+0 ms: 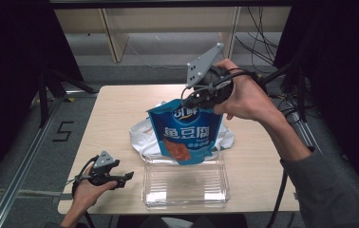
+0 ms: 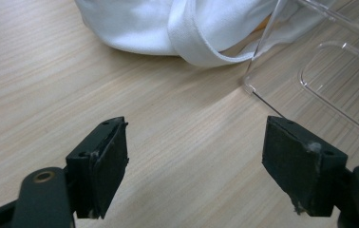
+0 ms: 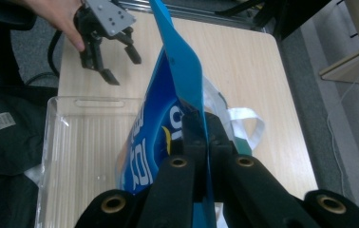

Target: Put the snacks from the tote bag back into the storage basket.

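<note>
The blue snack pouch [image 1: 187, 135] hangs in the air above the middle of the worktop [image 1: 116, 109], over the far edge of a clear plastic box [image 1: 185, 184] that sits at the near side. The right gripper [image 1: 194, 100] holds the pouch by its top edge, and the right gripper view shows its jaws closed tight on the thin blue seal [image 3: 187, 80], with the rest of the pouch dangling toward the box below. Behind the pouch, a white cloth bag [image 1: 144, 135] lies on the worktop, touching the far side of the box. In the left gripper view the bag [image 2: 168, 23] and one corner of the clear box [image 2: 310, 71] sit just ahead of the jaws. The left gripper [image 1: 120, 179] rests low at the near left corner of the worktop, just left of the box and apart from it. Its jaws stand wide open with nothing between them, just bare wood.
</note>
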